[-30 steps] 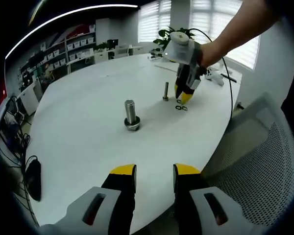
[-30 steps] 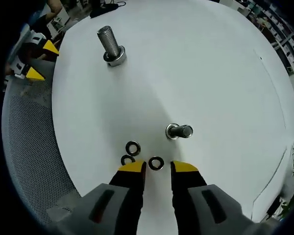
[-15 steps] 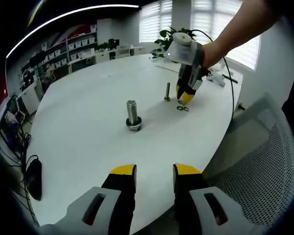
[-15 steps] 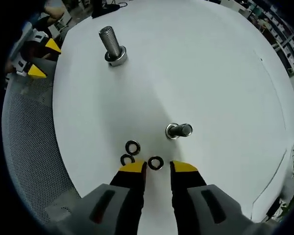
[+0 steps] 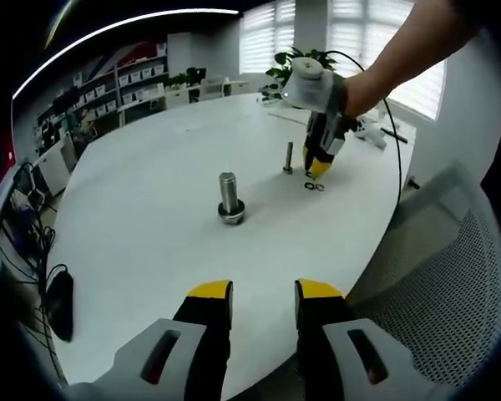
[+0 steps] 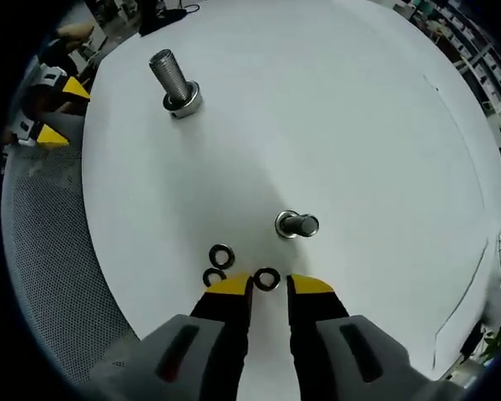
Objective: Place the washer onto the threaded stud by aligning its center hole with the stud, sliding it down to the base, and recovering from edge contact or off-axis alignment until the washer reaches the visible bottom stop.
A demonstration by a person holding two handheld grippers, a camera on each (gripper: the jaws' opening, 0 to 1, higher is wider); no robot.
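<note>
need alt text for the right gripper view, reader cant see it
The right gripper, jaws open, hovers low over a white table just short of three small washers. A small threaded stud stands close beyond them and a larger threaded stud farther off. The left gripper shows at the table's far edge.

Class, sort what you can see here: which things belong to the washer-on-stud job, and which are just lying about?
Job:
washers
small stud
right hand-held gripper, jaws open over the washers

Lying about:
large bolt
plant
mesh chair
dark object at the table edge
</note>
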